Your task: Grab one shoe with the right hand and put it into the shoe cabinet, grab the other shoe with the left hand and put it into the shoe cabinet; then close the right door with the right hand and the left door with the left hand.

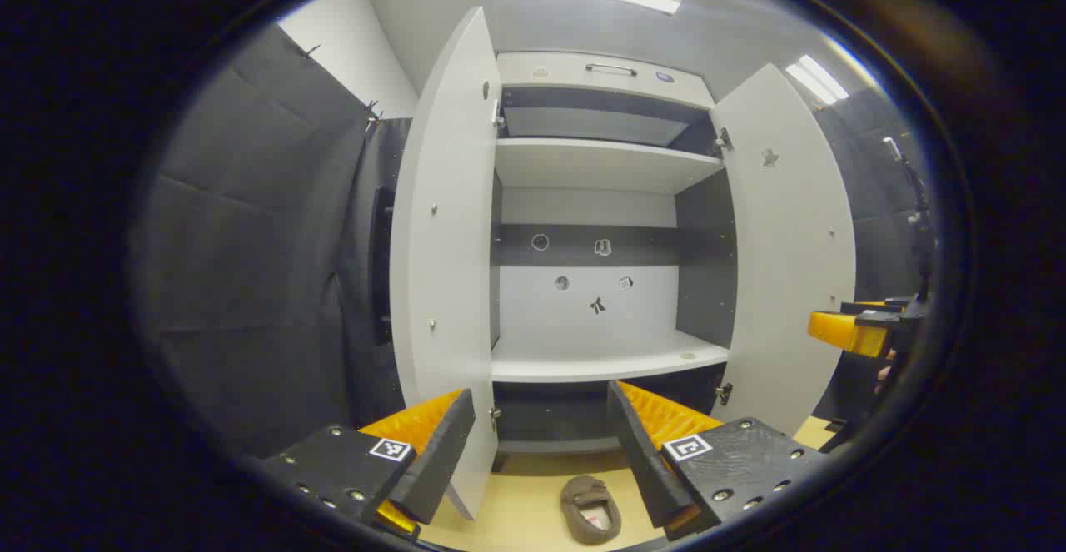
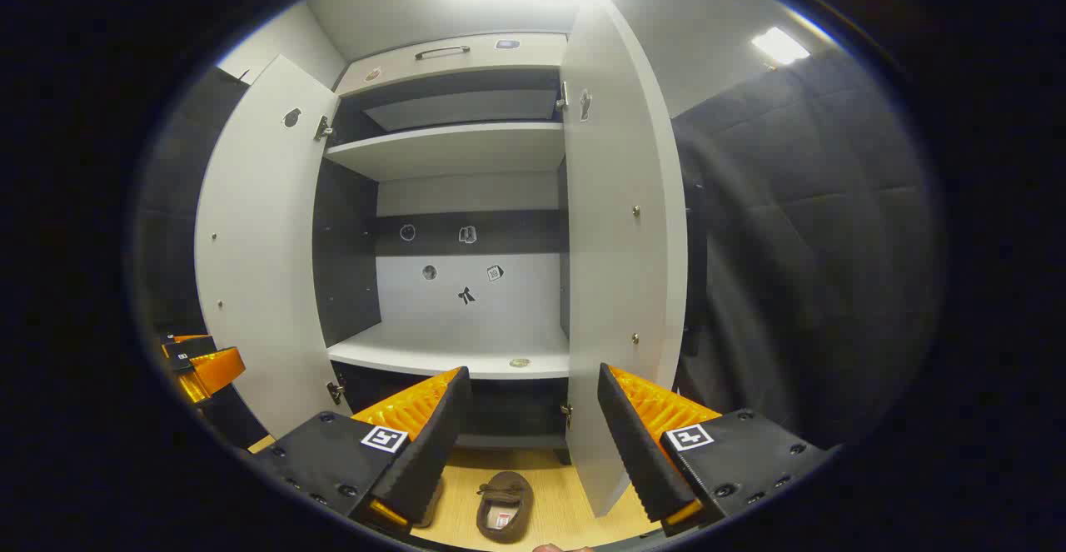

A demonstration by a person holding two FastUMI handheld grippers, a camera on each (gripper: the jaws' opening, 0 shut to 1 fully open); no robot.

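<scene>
- Down on the pale wooden floor (image 2: 566, 519), just in front of the shoe cabinet (image 1: 600, 165), lies a brown shoe (image 2: 503, 505), opening upward. In the left gripper view a brown shoe (image 1: 590, 509) lies in much the same spot; whether it is the same one I cannot tell.
- Both doors stand wide — the left door (image 1: 445, 236) and the right door (image 2: 625, 244) swung fully out — which leaves the lower shelf (image 2: 450, 350) bare and easy to reach.
- Right gripper (image 2: 528, 427): fingers spread apart, nothing between them, held above the shoe, probably the better placed to pick it up.
- Left gripper (image 1: 541, 440): likewise spread and empty, facing the cabinet's middle.
- No shoe sits on a shelf, so the task looks to be at its start; the doors should stay open until both shoes are in.
</scene>
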